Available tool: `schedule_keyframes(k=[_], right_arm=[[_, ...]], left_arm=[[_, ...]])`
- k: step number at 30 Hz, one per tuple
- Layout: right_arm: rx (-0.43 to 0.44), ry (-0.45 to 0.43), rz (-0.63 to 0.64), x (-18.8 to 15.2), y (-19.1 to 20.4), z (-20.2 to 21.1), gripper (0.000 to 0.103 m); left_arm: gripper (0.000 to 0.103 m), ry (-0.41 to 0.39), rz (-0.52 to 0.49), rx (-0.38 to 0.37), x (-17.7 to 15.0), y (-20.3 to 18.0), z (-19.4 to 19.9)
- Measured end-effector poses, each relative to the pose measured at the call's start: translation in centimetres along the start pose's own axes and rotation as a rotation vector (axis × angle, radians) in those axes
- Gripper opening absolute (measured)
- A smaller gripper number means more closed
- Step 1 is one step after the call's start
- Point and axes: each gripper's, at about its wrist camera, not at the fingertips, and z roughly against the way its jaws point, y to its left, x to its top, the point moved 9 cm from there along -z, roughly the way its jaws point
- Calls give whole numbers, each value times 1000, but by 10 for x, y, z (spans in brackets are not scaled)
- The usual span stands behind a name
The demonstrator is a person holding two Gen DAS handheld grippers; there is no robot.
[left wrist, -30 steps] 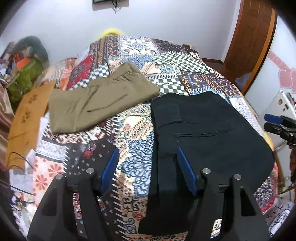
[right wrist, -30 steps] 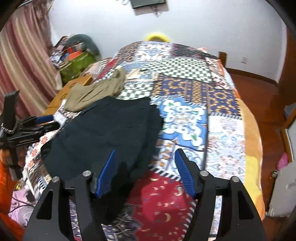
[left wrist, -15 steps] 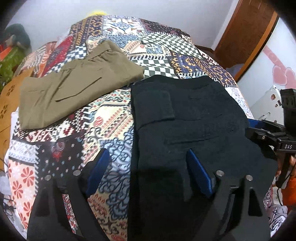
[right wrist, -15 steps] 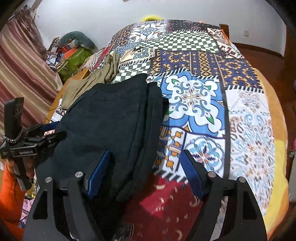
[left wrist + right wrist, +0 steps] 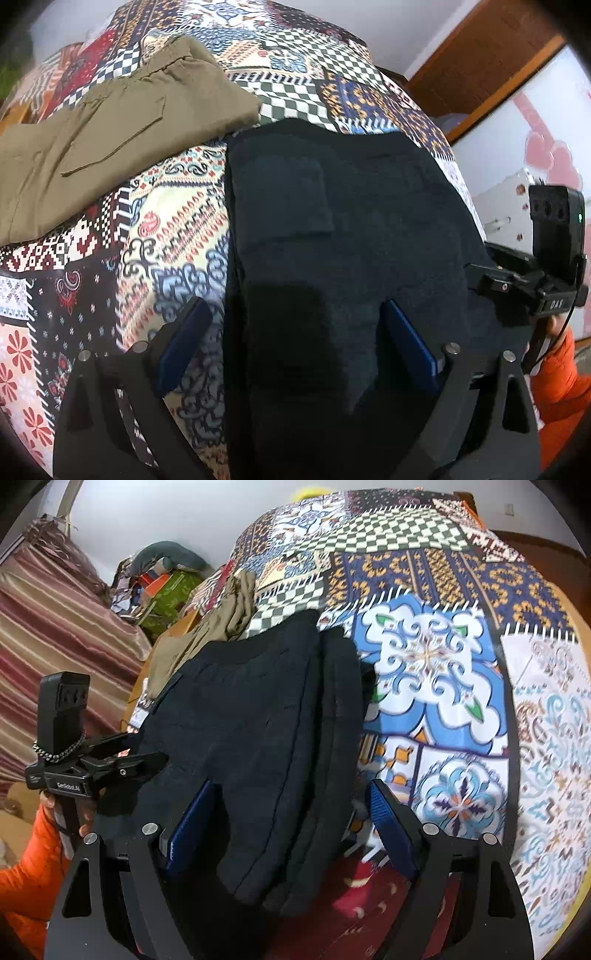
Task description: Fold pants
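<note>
Black pants (image 5: 351,229) lie flat on a patchwork bedspread (image 5: 162,221), their near end hanging toward me. My left gripper (image 5: 295,317) is open, its jaws straddling the pants' left near edge just above the cloth. My right gripper (image 5: 291,797) is open over the pants' (image 5: 258,720) right near edge, where several folded layers show. Each gripper appears at the edge of the other's view, the left in the right wrist view (image 5: 122,760) and the right in the left wrist view (image 5: 517,280).
Folded olive-brown pants (image 5: 110,147) lie on the bed to the left of the black pants. A pile of bags and clothes (image 5: 162,579) and a striped curtain (image 5: 48,627) stand at the far left. A wooden door (image 5: 480,66) is at the right.
Both grippers have come down and forward toward the near end of the black pants. Both stay open. The pants have not moved.
</note>
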Motion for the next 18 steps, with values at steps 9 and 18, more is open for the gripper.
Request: schedule_keyframes(k=[9,18], right_arm=[[20,21,33,-9,14,-4,84],[4,-11,50,12,18,-15,79]], left_arm=[[96,31,-14,-62,-5,-9,1],[87,15,12,-52,25,-14,-17]])
